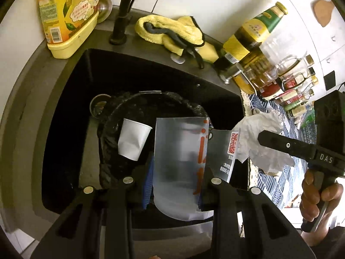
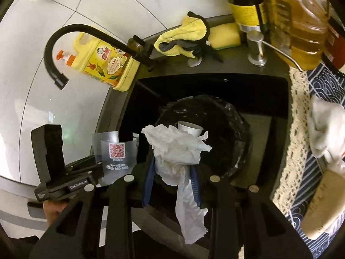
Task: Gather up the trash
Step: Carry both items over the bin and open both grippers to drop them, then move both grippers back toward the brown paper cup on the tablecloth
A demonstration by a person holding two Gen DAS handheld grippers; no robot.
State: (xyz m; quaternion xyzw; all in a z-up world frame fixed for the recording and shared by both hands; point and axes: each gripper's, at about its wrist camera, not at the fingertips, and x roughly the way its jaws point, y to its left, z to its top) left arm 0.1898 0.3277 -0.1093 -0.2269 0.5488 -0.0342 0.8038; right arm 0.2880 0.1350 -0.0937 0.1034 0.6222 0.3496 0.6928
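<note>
Two pieces of trash are in your tools right now. Your left tool (image 1: 175,185) is pinching a clear plastic wrapper (image 1: 179,168) with orange print and a small square code on it, and the wrapper sticks up between the blue pads. Your right tool (image 2: 172,185) is pinching a crumpled white paper towel (image 2: 179,151), with one end bunched up above the pads and a long strip hanging down below them. Both pieces hang over a round bin with a black bag (image 2: 226,133) in it. One white paper cup (image 1: 133,139) lies tilted inside the bin. The bin sits down in a black sink (image 1: 64,129). From the left wrist view, your right tool shows at the right side with your hand (image 1: 317,196) around its handle, and the paper towel is just beside the wrapper. Behind the sink, on the gray desk (image 1: 28,99), you can see a black faucet (image 2: 71,43), a yellow soap bottle (image 1: 66,15), a yellow cloth (image 1: 170,30) with a dark edge, and a yellow sponge (image 2: 225,35) touching the cloth. To the right stand a dark bottle with a yellow label (image 1: 252,36) and a big jug of oil (image 2: 301,28). More white crumpled paper (image 2: 325,129) lies on a blue patterned mat (image 2: 327,86) with a lace edge, beside the sink.
</note>
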